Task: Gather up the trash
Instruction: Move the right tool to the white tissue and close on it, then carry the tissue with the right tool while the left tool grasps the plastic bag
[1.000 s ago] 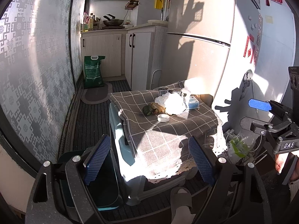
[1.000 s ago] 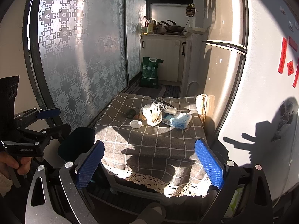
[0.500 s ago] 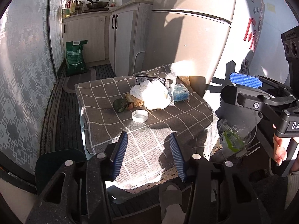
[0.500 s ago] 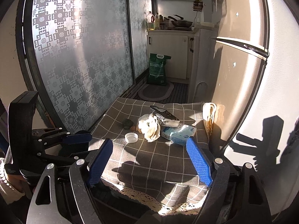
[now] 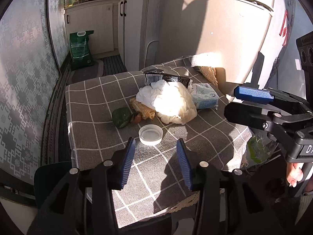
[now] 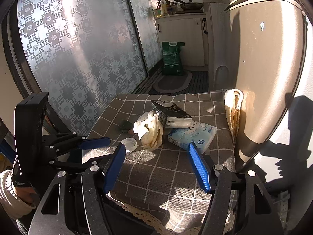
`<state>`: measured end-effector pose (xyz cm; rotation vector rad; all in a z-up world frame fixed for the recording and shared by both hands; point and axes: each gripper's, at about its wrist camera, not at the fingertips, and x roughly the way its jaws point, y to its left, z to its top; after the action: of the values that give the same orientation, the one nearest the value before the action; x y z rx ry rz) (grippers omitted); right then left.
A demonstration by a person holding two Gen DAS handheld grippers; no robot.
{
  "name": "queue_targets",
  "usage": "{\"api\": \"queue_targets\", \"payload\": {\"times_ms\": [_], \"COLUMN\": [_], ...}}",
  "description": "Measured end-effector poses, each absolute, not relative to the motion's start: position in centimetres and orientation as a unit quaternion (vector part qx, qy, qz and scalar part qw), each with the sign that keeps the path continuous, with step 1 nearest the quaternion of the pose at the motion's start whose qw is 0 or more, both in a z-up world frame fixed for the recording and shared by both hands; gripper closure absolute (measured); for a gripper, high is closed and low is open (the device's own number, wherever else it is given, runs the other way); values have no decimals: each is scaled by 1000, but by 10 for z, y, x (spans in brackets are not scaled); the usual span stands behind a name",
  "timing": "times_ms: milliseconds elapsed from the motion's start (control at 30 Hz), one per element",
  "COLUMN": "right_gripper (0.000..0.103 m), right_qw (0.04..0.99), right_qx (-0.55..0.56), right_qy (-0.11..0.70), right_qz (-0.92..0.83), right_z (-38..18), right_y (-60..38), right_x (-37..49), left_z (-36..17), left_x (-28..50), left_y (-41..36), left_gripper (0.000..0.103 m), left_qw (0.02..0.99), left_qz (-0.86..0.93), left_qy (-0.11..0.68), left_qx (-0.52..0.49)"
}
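Note:
Trash lies on a table under a grey checked cloth (image 5: pixel 205 137): a white plastic lid (image 5: pixel 150 134), a crumpled white bag (image 5: pixel 168 101), a green lump (image 5: pixel 121 117), brown scraps (image 5: pixel 145 113), a black wrapper (image 5: pixel 168 77) and a blue tissue pack (image 5: pixel 205 96). My left gripper (image 5: pixel 156 146) is open and empty, just short of the lid. My right gripper (image 6: pixel 156 150) is open and empty over the near part of the cloth, with the bag (image 6: pixel 150 131) and tissue pack (image 6: pixel 191 135) ahead. The right gripper also shows at the right of the left wrist view (image 5: pixel 254 94).
A fridge (image 5: pixel 225 29) stands right behind the table. A dark bin (image 5: pixel 52 174) sits on the floor at the table's left. A green sack (image 5: pixel 81 49) and cabinets stand at the back. A frosted sliding door (image 6: pixel 78 49) runs along the left. A folded cloth (image 6: pixel 233 109) hangs by the fridge.
Both grippers have moved forward toward the table. My left gripper's jaws have narrowed and now sit close to the white lid. The right gripper's jaws have narrowed a little.

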<state>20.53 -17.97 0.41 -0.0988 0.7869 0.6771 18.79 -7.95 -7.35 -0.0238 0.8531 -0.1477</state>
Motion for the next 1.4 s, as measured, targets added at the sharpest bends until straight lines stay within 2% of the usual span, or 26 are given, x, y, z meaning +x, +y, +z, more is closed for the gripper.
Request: {"api": "queue_targets", "payload": {"times_ms": [133, 367, 433, 467, 700, 733, 767, 833, 900, 1000, 1400], "right_gripper": [38, 52, 54, 54, 59, 62, 69, 74, 85, 91, 95], "right_qw": [866, 860, 858, 855, 850, 851, 852, 856, 858, 859, 887], "right_qx": [-40, -38, -41, -41, -53, -56, -61, -66, -77, -85, -83], "right_qy": [379, 383, 387, 389, 399, 399, 398, 400, 409, 412, 357], "right_qz": [323, 334, 336, 339, 339, 337, 333, 322, 302, 293, 282], "right_z": [1, -4, -7, -9, -19, -20, -21, -24, -28, -30, 20], "right_y": [-183, -180, -174, -172, -150, -147, -143, -137, -132, -128, -128], "right_x": [212, 219, 220, 221, 228, 228, 229, 233, 237, 236, 209], "left_z": [-81, -95, -96, -96, -89, -87, -84, -81, -77, -73, -37], "left_x": [203, 215, 217, 218, 210, 208, 204, 198, 192, 181, 137], "left_y": [-81, -81, -81, -80, -74, -73, -72, -70, -66, -57, -21], "left_gripper": [55, 55, 59, 70, 71, 71, 71, 71, 71, 71, 71], "left_qw": [901, 900, 900, 900, 904, 905, 907, 909, 911, 914, 933], "left_qz": [-66, -69, -71, -71, -75, -77, -79, -83, -87, -88, -80], "left_qy": [428, 431, 429, 429, 421, 418, 414, 408, 404, 396, 348], "left_qx": [-5, 1, 0, -1, -11, -12, -13, -15, -20, -24, -42]}}
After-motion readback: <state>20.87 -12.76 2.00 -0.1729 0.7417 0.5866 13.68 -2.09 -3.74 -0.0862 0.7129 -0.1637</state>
